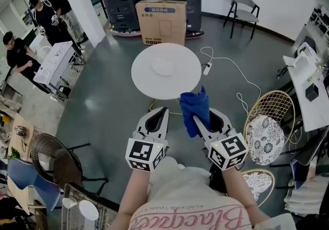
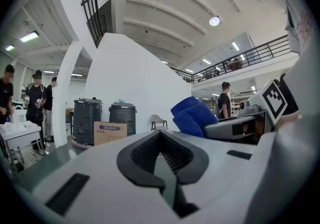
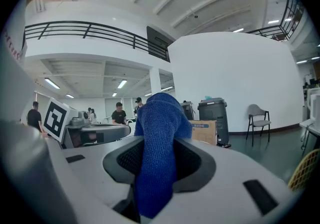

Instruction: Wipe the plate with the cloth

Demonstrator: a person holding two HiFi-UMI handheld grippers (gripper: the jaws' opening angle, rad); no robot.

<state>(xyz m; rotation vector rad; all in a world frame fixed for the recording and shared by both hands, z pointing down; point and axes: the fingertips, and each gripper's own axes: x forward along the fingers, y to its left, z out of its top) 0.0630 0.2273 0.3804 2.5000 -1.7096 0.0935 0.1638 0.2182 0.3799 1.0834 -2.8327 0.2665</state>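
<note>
Just by table [image 1: 144, 78] edge: cloth [image 1: 194, 106], R tool [image 1: 204, 121]

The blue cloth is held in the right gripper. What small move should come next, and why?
Probably move the right gripper forward over the white table, toward the plate. Its jaws are shut on the blue cloth, which is short of the plate, so no wiping can begin.

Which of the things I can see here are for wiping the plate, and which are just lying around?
For the job:
- blue cloth, clamped in the right gripper
- white plate on the round table
- left gripper, shut and empty

Just around:
- cardboard box
- grey chair
- power strip on the floor
- wicker chair
</note>
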